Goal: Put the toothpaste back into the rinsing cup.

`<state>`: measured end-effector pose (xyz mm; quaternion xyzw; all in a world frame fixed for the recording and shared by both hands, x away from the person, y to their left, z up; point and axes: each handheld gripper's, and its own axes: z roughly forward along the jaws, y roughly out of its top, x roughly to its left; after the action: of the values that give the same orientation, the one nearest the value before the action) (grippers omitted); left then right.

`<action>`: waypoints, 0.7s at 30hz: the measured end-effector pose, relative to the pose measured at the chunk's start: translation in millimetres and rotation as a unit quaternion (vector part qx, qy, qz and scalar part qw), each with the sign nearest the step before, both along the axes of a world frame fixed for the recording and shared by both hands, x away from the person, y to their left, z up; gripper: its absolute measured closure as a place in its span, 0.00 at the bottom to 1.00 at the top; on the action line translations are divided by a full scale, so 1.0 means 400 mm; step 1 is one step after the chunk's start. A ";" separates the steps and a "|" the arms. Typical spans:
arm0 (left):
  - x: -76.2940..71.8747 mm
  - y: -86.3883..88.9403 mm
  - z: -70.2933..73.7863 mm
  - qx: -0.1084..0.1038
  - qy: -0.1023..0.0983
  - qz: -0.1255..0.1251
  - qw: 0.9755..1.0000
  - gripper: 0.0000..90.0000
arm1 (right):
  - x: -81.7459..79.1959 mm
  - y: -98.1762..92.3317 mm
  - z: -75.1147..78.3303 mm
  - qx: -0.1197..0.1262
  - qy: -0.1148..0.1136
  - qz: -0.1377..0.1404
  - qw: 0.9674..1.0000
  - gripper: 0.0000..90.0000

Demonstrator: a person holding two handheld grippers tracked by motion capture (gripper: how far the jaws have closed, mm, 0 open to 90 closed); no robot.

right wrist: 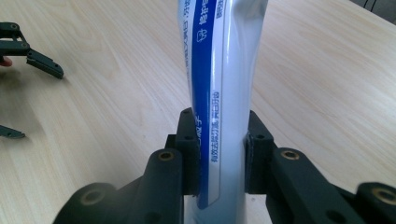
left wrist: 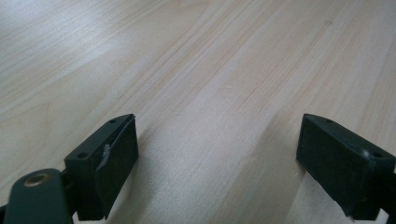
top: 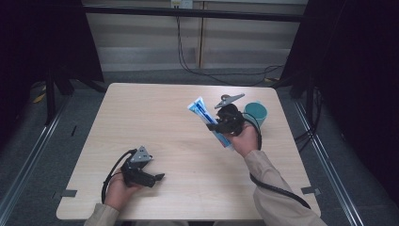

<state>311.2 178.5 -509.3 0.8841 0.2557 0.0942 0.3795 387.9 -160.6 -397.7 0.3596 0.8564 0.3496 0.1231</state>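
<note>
Gripper-clamped [right wrist: 219, 154] tube [right wrist: 224, 70], white-blue (probably toothpaste)

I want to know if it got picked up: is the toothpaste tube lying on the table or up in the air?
Up in the air. The right gripper clamps the toothpaste tube above the table.

From my seat, the toothpaste tube [right wrist: 224, 93] runs off the top and bottom edges of the right gripper view, so I can't see either end. In the high view the right gripper [top: 221, 123] covers the tube's middle and part of the teal cup [top: 256, 113]. Its print is too small to read.
</note>
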 end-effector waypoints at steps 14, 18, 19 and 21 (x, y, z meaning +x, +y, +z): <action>0.000 0.000 0.000 0.000 0.000 0.001 1.000 0.14 | -0.008 -0.058 0.023 0.046 -0.016 -0.024 0.999 0.81; 0.000 0.000 0.000 0.000 0.000 0.001 1.000 0.14 | -0.007 -0.076 0.031 0.067 -0.022 -0.032 0.997 0.81; 0.000 0.000 0.000 0.000 0.000 0.001 1.000 0.14 | -0.008 -0.080 0.033 0.070 -0.023 -0.034 0.997 0.81; 0.000 0.000 0.000 0.000 0.000 0.001 1.000 0.14 | -0.007 -0.086 0.036 0.070 -0.026 -0.038 0.997 0.81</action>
<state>311.2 178.5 -509.3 0.8837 0.2569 0.0943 0.3796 385.0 -195.0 -383.1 0.3903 0.8122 0.4129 0.1326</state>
